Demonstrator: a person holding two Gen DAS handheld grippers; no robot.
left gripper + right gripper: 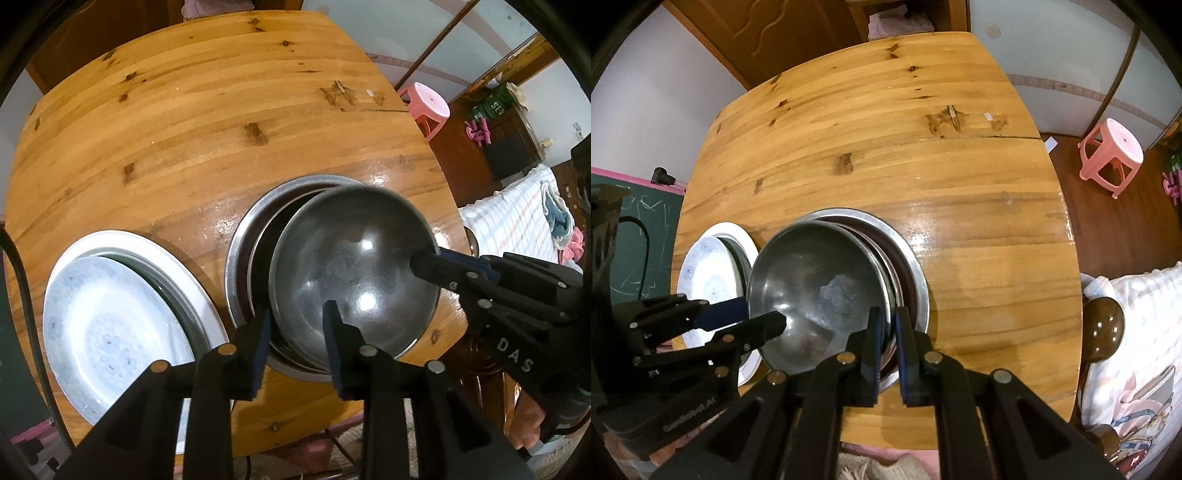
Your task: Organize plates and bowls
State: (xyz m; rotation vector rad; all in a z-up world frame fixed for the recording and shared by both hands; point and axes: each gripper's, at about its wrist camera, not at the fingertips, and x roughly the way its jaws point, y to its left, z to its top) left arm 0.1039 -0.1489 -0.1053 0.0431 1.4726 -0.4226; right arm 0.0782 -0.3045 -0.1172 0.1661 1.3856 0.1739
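A steel bowl (351,266) rests tilted on top of a nest of larger steel bowls (236,251) near the table's front edge. My left gripper (297,328) straddles the bowl's near rim, one finger inside and one outside, with the pads apart from the thin metal: open. My right gripper (890,332) is shut on the opposite rim of the same bowl (820,291); it also appears in the left wrist view as the right gripper (428,258). Left of the bowls, a patterned plate (110,332) leans in a bigger white plate (177,254).
The wooden table (221,110) stretches bare beyond the dishes. A pink stool (1112,155) stands on the floor to the right. A chair knob (1104,328) and bedding (1137,350) lie close on the right; a green chalkboard (639,251) is on the left.
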